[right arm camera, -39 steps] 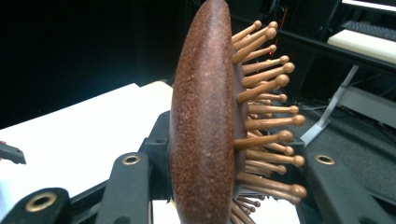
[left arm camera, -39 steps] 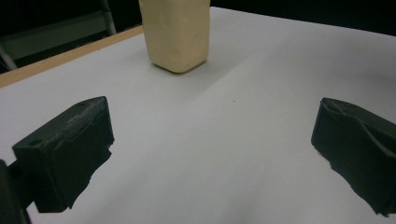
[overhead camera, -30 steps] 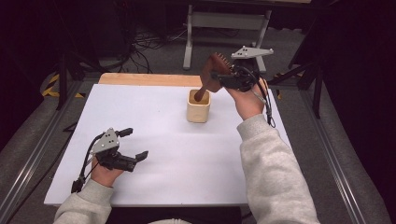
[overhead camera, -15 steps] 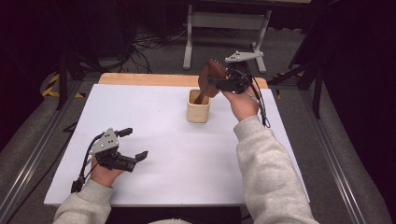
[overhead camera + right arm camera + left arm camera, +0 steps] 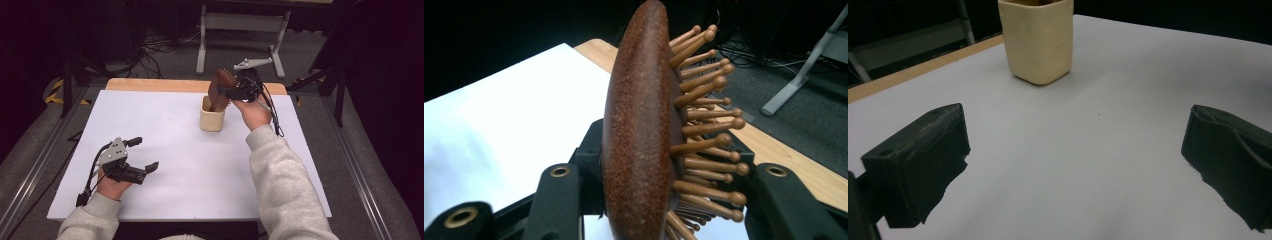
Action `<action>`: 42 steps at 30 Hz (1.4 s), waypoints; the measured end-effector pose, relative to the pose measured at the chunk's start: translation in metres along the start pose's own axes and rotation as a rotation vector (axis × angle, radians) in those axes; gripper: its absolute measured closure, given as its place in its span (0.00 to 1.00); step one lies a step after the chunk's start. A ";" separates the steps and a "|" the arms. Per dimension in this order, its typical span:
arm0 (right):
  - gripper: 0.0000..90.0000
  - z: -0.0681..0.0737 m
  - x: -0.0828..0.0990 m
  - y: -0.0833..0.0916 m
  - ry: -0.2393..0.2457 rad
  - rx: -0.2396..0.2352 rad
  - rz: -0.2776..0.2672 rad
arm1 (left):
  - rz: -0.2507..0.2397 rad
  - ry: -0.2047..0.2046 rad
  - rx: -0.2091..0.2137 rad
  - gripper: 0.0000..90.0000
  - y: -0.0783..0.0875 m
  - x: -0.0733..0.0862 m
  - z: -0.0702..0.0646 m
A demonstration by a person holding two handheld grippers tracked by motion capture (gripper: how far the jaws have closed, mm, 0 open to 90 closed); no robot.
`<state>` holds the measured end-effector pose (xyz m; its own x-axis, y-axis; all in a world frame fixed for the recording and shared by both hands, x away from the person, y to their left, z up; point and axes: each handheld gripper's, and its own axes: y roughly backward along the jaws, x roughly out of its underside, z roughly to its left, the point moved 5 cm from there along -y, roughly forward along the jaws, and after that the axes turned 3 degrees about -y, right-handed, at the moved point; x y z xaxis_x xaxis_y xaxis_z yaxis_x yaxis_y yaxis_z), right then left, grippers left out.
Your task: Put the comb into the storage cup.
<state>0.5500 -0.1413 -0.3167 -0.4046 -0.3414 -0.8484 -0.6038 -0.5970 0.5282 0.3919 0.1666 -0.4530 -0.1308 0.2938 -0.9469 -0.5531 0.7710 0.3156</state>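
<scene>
1. Your right gripper (image 5: 226, 93) is clamped on the head of the wooden hairbrush (image 5: 218, 90); its jaws sit close on either side of the head in the right gripper view.
2. The brush stands handle-down in the cream holder (image 5: 212, 120) near the table's far edge, so you look to be at the step of seating it.
3. Next, lower until the handle bottoms out, then let go without tipping the holder.
4. The brush (image 5: 639, 130) has a dark reddish-brown oval back and rows of ball-tipped wooden pins pointing to one side.
5. Your left gripper (image 5: 141, 155) rests with its jaws wide apart and empty, near the front left of the white table (image 5: 165, 190).
</scene>
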 end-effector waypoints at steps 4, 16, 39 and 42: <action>0.57 0.001 0.001 -0.003 0.002 -0.002 0.006 | 0.003 -0.001 0.002 0.00 0.000 0.000 0.000; 0.55 0.000 0.005 -0.007 0.002 -0.003 0.025 | 0.005 0.000 0.000 0.00 0.000 0.000 0.000; 0.04 -0.009 -0.010 0.056 0.060 -0.044 -0.267 | -0.006 -0.003 0.009 0.00 0.003 -0.001 0.001; 0.03 -0.006 -0.008 0.069 0.076 -0.056 -0.280 | -0.006 -0.001 0.007 0.00 0.005 -0.002 0.002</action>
<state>0.5156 -0.1842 -0.2737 -0.1736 -0.2105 -0.9621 -0.6449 -0.7140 0.2726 0.3905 0.1711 -0.4498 -0.1270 0.2897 -0.9487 -0.5483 0.7765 0.3105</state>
